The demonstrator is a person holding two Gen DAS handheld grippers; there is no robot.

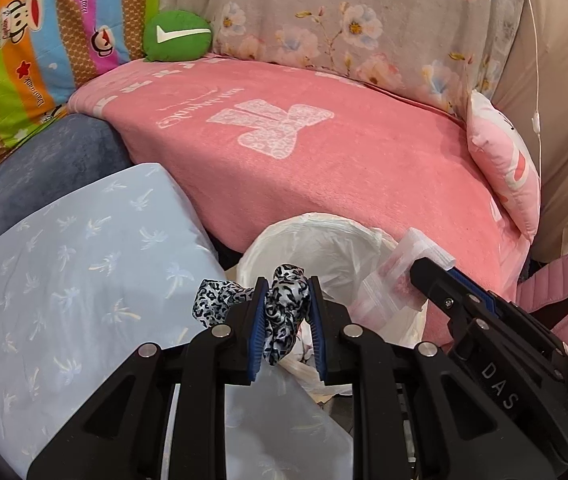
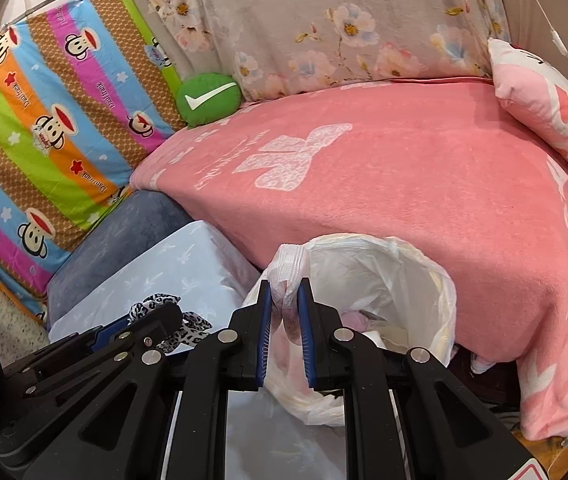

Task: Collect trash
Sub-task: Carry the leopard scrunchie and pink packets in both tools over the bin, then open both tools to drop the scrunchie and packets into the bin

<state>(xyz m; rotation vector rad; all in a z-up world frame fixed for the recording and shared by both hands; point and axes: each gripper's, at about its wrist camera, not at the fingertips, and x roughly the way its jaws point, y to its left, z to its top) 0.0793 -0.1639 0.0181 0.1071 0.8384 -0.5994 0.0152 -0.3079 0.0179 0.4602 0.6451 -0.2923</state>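
Holding a leopard-print scrunchie (image 1: 285, 312) clamped in the left gripper (image 1: 287, 320) just in front of the lined bin (image 1: 323, 236), with the right gripper (image 2: 285, 320) pinching a small plastic pouch (image 2: 289, 276) over the bin's near rim, the drop looks close. Best to carry both fully above the bin's mouth before letting go, one at a time, clear of the pink blanket (image 1: 363, 160) behind the bin.

The bin (image 2: 423, 280) mouth is open above, hemmed by pink bed (image 2: 403, 184) and blue pillow (image 2: 188, 264).
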